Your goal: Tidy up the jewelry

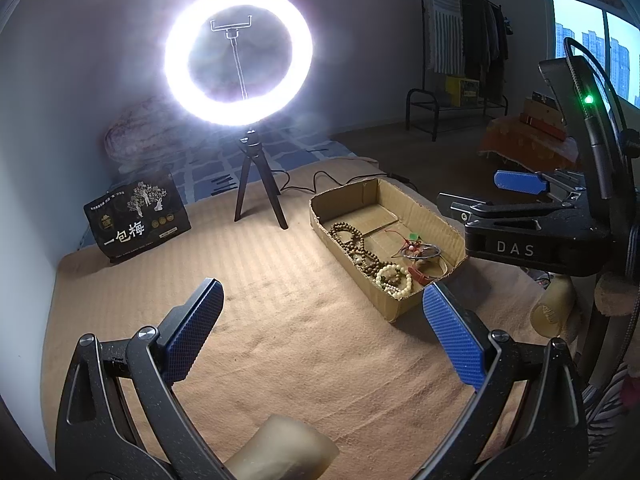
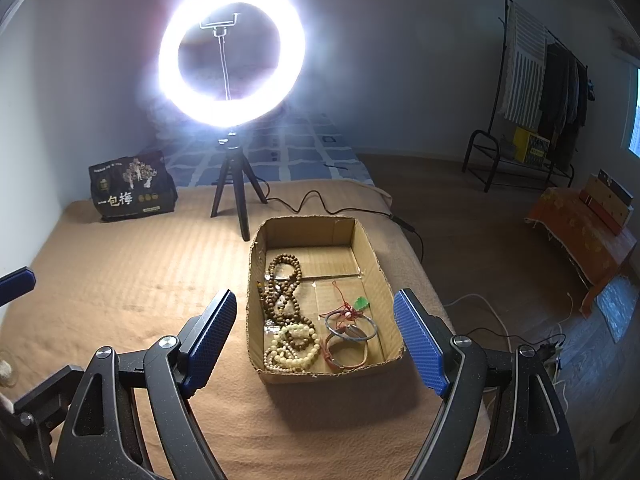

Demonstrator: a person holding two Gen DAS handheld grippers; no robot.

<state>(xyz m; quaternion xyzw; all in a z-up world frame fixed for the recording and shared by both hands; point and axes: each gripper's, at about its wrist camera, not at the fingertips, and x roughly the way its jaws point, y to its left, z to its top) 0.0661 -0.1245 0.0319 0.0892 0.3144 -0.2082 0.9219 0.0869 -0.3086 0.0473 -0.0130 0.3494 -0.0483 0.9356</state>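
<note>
An open cardboard box (image 2: 372, 256) lies on the tan blanket, and all the jewelry I can see is inside it. It holds a long brown wooden bead strand (image 2: 284, 280), a cream bead bracelet (image 2: 288, 354), two thin bangles (image 2: 354, 330), a brown leather band (image 2: 344, 360) and a red cord with a green pendant (image 2: 362, 303). My right gripper (image 2: 316, 298) is open, with nothing between its fingers, just short of the box's near wall. My left gripper (image 1: 323, 288) is also open and empty over bare blanket, with the box (image 1: 400, 304) to its right. A blue pad (image 1: 518, 181) of the right gripper shows beyond the box.
A lit ring light on a black tripod (image 2: 236, 196) stands behind the box, its cable (image 2: 320, 200) trailing to the right. A black snack bag (image 2: 132, 188) leans at the back left. The bed edge (image 2: 424, 276) drops to the floor right of the box.
</note>
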